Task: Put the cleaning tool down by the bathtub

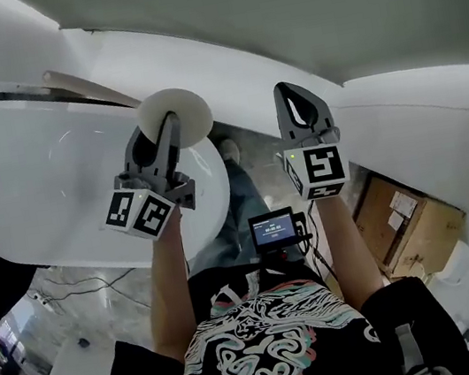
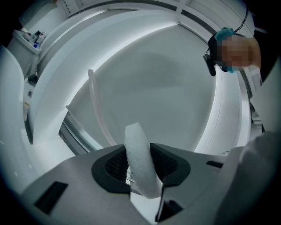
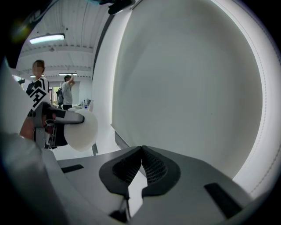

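The cleaning tool is a round white pad point(image 1: 175, 117), held edge-on in my left gripper point(image 1: 168, 129), which is shut on it above the right end of the white bathtub point(image 1: 25, 174). From the left gripper view the pad point(image 2: 139, 160) stands as a thick white strip between the black jaw pads, with the tub's inner wall point(image 2: 167, 88) behind. My right gripper point(image 1: 296, 105) hangs to the right of the tub, jaws shut with nothing in them point(image 3: 141, 163). In the right gripper view the pad point(image 3: 83, 129) and the left gripper show at the left.
A curved white wall point(image 1: 399, 99) rises behind both grippers. Cardboard boxes point(image 1: 408, 228) sit at the lower right. A small screen device point(image 1: 275, 229) hangs at my waist. Two people point(image 3: 66, 92) stand far off in the right gripper view.
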